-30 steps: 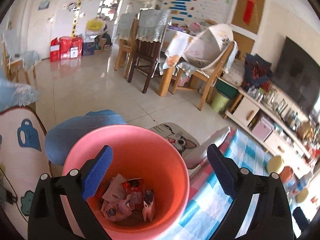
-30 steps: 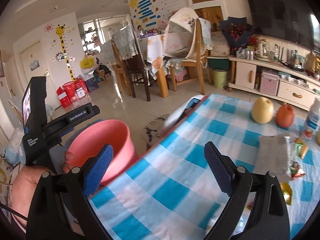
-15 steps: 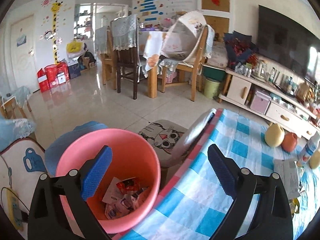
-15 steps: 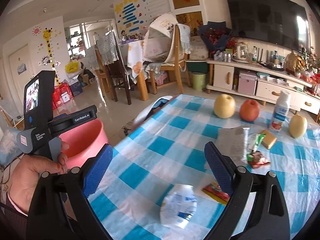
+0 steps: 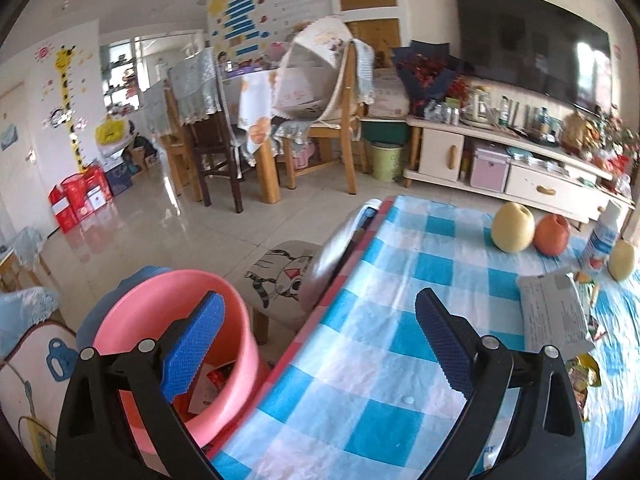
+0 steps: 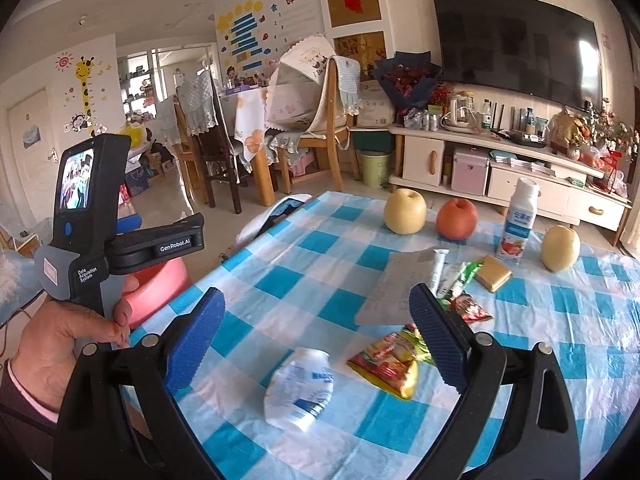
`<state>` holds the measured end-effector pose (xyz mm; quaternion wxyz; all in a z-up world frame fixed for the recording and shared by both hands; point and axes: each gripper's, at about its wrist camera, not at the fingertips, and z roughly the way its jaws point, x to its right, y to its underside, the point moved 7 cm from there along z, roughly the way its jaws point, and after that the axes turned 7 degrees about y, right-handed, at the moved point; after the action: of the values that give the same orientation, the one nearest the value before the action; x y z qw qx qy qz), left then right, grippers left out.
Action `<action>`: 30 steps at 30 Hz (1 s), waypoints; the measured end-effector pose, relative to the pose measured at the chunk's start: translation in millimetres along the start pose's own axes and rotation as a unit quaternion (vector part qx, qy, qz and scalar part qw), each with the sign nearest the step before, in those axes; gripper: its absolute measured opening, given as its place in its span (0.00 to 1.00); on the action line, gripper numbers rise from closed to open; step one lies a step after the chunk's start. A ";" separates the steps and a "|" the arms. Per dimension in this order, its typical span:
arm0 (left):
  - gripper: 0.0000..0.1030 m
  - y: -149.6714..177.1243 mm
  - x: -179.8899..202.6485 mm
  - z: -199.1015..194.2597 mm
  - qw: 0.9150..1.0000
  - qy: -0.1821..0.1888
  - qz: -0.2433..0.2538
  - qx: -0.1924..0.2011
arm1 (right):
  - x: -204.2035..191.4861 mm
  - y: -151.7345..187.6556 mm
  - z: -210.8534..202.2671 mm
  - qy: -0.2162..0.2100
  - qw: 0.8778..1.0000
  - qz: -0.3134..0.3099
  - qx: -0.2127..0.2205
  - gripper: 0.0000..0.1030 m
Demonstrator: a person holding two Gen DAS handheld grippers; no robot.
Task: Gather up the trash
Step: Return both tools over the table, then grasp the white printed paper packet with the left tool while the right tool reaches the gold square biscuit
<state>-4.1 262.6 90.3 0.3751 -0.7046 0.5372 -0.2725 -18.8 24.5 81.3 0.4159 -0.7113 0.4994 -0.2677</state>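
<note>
A pink bin [image 5: 168,320] with wrappers inside stands on the floor at the left edge of the blue checked table [image 5: 384,344]. My left gripper [image 5: 320,344] is open and empty over the table's left edge beside the bin. My right gripper [image 6: 316,340] is open and empty above a crushed white bottle [image 6: 300,390] and a red-yellow snack wrapper [image 6: 390,364]. More trash lies further right: a grey paper sheet [image 6: 394,284], a green wrapper [image 6: 456,276] and a small red wrapper [image 6: 470,308]. The pink bin [image 6: 156,292] shows behind the hand-held left gripper [image 6: 120,240].
Two yellow pears [image 6: 405,211] [image 6: 560,248], a red apple [image 6: 457,219], an upright drink bottle [image 6: 518,220] and a gold packet [image 6: 493,274] stand at the table's far side. A cat-print stool [image 5: 280,276] stands beside the bin. Chairs and a TV cabinet [image 5: 508,160] lie beyond.
Both grippers have swung right, from the pink bin toward the table. The bin has slid to the left of both views and the trash on the table has come into sight.
</note>
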 end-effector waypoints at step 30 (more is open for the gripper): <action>0.92 65.8 136.9 14.8 0.955 0.252 0.069 -0.141 | 136.9 31.0 12.7 0.069 0.994 0.076 -0.040 0.91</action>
<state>8.7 125.1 25.2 0.1424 -0.6197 0.6948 -0.3361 25.2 -104.0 43.4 0.3712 -0.6674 0.5895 -0.2633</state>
